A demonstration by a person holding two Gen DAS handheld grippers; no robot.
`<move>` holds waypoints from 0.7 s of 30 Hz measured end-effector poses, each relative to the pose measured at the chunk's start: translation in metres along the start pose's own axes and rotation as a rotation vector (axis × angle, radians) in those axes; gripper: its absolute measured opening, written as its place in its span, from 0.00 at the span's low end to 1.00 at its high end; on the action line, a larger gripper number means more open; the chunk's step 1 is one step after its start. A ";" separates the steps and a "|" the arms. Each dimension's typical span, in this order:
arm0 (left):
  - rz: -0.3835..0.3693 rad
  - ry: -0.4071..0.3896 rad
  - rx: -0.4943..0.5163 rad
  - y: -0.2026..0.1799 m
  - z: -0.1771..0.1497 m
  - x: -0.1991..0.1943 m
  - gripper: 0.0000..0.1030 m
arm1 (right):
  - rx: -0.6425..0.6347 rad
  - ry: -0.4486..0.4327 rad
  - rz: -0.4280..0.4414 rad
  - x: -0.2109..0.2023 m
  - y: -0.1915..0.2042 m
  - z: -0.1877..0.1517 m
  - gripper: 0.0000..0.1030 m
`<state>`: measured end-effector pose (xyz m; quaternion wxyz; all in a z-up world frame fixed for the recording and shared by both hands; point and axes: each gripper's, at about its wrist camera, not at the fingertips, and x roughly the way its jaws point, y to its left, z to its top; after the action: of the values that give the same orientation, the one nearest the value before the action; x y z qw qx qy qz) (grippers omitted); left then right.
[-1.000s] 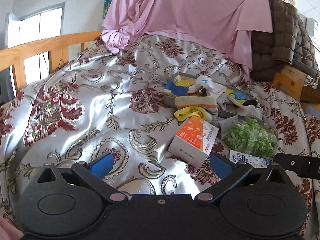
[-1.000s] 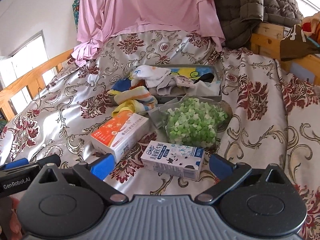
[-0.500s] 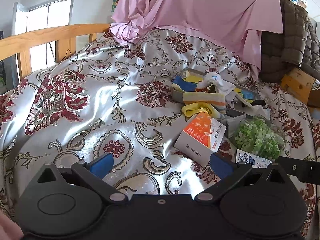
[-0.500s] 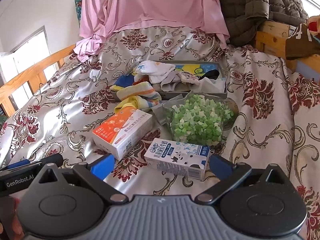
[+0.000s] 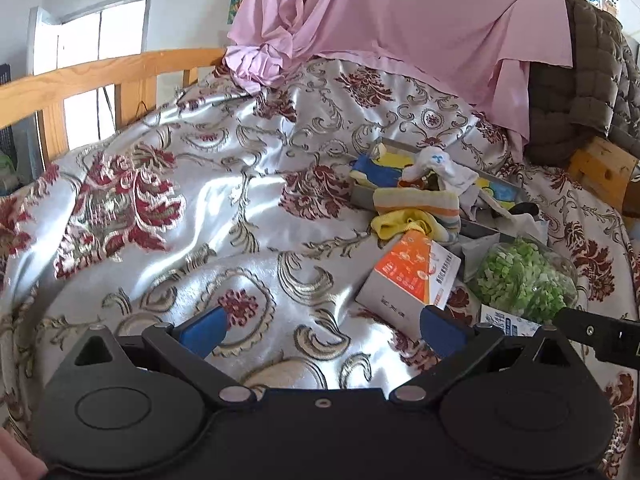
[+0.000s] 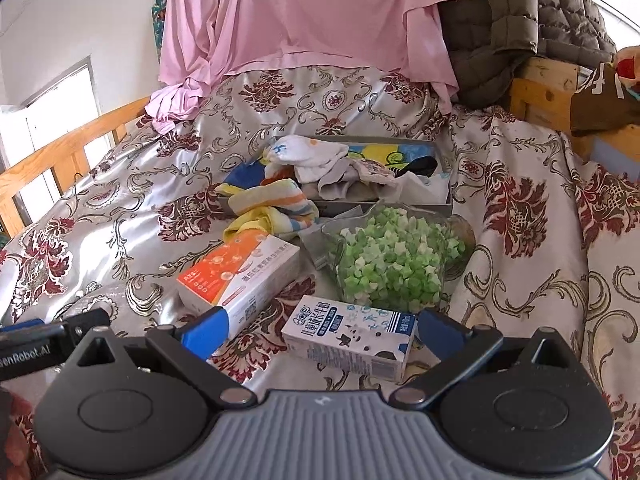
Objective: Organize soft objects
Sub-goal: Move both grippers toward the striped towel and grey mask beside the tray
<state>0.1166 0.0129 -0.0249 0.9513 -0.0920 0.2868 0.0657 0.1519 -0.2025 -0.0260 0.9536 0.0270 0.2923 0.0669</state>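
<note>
So both grippers, left and right, hang wide open, empty; socks probably lie well ahead of the fingertips.

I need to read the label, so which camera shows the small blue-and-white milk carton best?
The right wrist view: the small blue-and-white milk carton lies whole, printed face up, between the open tongs. In the left wrist view only a corner of the carton shows, behind the black frame.

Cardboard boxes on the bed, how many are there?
2. The orange-and-white box lies left of the jar of green paper stars; the blue-and-white milk carton lies in front of that jar. Others may hide under the socks.
</note>
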 end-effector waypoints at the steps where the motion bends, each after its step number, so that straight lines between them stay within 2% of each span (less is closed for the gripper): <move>1: 0.003 -0.004 0.009 -0.001 0.002 0.000 0.99 | 0.000 -0.001 -0.001 0.001 0.000 0.000 1.00; 10: -0.021 -0.001 0.081 -0.007 0.025 0.016 0.99 | -0.017 -0.013 -0.021 0.009 -0.002 0.004 1.00; 15: -0.091 0.025 0.149 -0.010 0.037 0.033 0.99 | -0.012 -0.027 -0.033 0.010 -0.005 0.004 1.00; 21: -0.110 -0.052 0.275 -0.019 0.046 0.050 0.99 | -0.019 -0.021 -0.055 0.019 -0.006 0.006 1.00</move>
<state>0.1860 0.0081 -0.0123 0.9642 0.0253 0.2628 -0.0241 0.1708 -0.2056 -0.0321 0.9583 0.0107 0.2823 0.0431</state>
